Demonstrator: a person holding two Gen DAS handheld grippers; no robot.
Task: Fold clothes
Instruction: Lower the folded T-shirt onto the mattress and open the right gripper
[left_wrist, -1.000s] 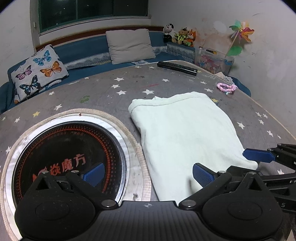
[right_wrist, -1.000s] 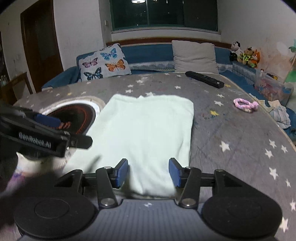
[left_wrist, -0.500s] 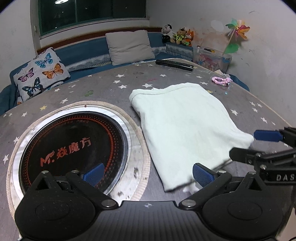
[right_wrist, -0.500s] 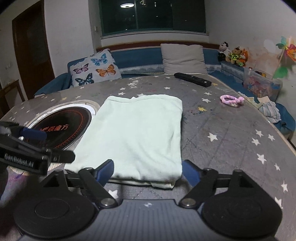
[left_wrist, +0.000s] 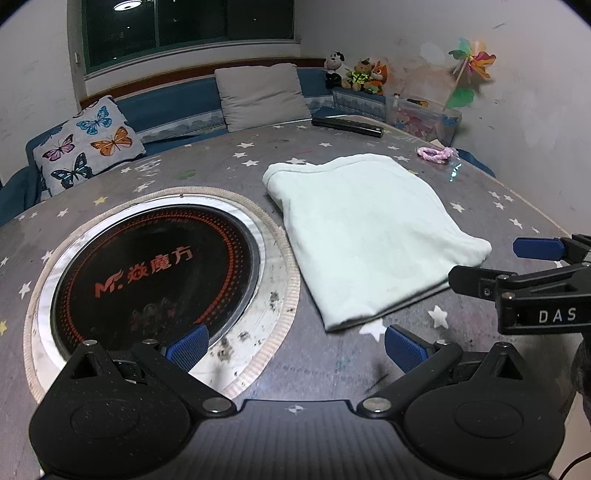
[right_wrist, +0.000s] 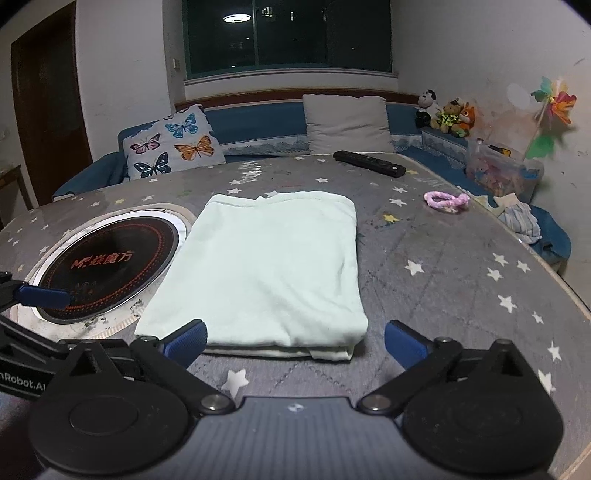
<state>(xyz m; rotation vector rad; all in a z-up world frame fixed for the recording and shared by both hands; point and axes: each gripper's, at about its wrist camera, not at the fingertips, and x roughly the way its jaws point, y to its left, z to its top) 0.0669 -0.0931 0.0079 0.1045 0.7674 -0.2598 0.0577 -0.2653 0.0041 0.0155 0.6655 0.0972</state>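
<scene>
Folded pale-green cotton garment (right_wrist: 273, 266) lies free beside the round black cooktop (left_wrist: 155, 273); left tool (left_wrist: 295, 345) gapes empty, right tool (right_wrist: 295, 341) is opening, empty.

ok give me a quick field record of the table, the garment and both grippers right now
garment: pale green cloth, folded into a flat rectangle, lying on the table
left gripper: open, nothing between the jaws
right gripper: jaws opening, clear of the cloth's near edge
beside the cloth: round cooktop
far side: remote, pink hair tie
</scene>
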